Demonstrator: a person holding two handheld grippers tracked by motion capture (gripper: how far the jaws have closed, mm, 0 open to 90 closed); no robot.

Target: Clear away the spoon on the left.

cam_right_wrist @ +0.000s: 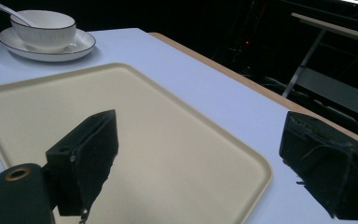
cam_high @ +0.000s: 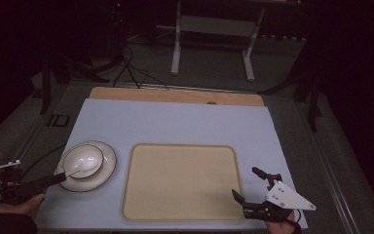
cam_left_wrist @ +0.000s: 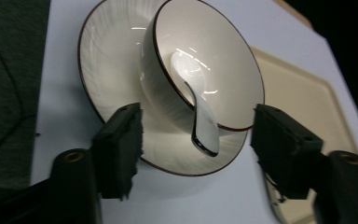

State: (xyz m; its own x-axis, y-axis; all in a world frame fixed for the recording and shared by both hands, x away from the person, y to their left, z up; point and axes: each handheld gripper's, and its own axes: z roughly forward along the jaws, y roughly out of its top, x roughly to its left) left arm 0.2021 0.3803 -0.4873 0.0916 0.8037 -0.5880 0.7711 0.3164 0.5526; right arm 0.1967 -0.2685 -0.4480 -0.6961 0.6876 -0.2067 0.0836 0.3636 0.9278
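A white bowl (cam_high: 84, 161) with a dark rim sits on a white plate (cam_high: 108, 168) at the table's left. A white spoon (cam_high: 80, 170) lies in the bowl, its handle over the near rim. My left gripper (cam_high: 61, 178) is open at the plate's near-left edge. In the left gripper view the spoon (cam_left_wrist: 205, 121) points its handle into the gap between the wide-apart jaws of the left gripper (cam_left_wrist: 196, 149), touching neither, above the bowl (cam_left_wrist: 228, 79) and plate (cam_left_wrist: 105, 56). My right gripper (cam_high: 245, 182) is open and empty at the near right corner of the beige tray (cam_high: 180, 180).
The tray (cam_right_wrist: 144, 140) lies bare in the middle of a pale blue mat (cam_high: 175, 122). A wooden strip (cam_high: 175, 95) runs along the table's far edge. A white metal stand (cam_high: 212, 29) and cables are on the dark floor beyond.
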